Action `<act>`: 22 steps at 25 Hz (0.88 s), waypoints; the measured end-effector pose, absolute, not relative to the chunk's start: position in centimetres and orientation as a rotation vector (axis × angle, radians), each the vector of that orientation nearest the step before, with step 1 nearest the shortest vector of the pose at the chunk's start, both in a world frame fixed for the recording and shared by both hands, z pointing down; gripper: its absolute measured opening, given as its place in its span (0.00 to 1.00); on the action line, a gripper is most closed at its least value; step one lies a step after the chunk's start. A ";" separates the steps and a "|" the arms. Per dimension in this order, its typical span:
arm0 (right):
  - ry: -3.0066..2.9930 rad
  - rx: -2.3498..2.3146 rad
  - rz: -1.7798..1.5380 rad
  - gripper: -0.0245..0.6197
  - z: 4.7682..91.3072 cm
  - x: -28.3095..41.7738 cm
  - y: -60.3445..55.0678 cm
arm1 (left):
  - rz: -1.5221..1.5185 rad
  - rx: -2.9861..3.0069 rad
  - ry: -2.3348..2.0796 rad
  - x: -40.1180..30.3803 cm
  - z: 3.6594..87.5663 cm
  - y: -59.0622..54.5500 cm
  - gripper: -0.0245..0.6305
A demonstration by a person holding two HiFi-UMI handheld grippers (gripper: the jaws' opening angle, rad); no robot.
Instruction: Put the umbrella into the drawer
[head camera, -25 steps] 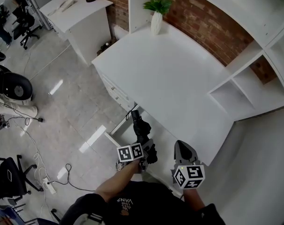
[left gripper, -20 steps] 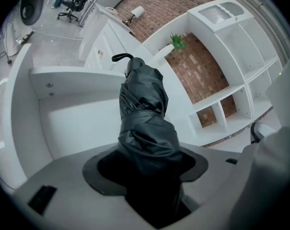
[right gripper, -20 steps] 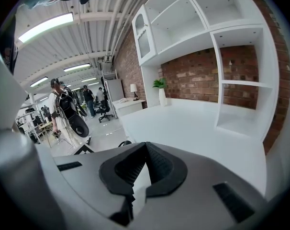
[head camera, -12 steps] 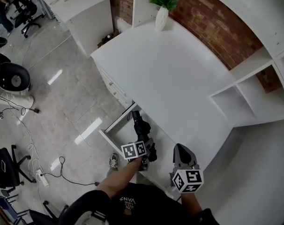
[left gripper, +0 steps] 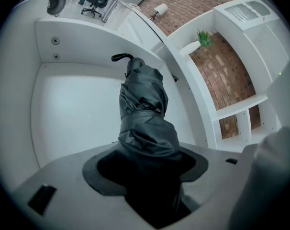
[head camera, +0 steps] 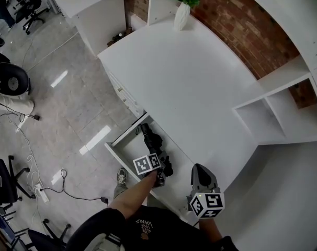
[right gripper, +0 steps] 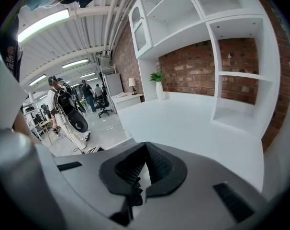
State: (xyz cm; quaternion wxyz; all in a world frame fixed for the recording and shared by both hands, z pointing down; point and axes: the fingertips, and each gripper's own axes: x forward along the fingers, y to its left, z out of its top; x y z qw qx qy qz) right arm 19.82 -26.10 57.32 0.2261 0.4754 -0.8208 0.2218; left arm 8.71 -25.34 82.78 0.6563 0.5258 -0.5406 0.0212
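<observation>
A folded black umbrella [head camera: 149, 138] with a hooked strap at its far end points into the open white drawer [head camera: 112, 146] under the desk front. My left gripper [head camera: 158, 160] is shut on the umbrella's near end. In the left gripper view the umbrella [left gripper: 144, 107] hangs just above the drawer's bare floor [left gripper: 71, 114], with its tip toward the back wall, and fills the left gripper [left gripper: 150, 174]. My right gripper [head camera: 200, 173] hovers over the desk's front edge, to the right of the drawer. The right gripper [right gripper: 144, 150] is shut with nothing in it.
The white desk [head camera: 200, 88] carries a potted plant in a white vase [head camera: 182, 13] at its far corner. Open white shelves [head camera: 273, 109] stand on its right against a brick wall. Cables, a power strip [head camera: 38, 191] and office chairs lie on the floor to the left.
My left gripper has come down with the umbrella, which now lies lower, inside the drawer opening. The right gripper has sunk only slightly.
</observation>
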 end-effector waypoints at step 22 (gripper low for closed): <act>-2.251 1.364 0.672 0.04 58.2 20.2 -25.3 | 0.029 1.024 -1.180 8.3 84.6 -26.1 0.53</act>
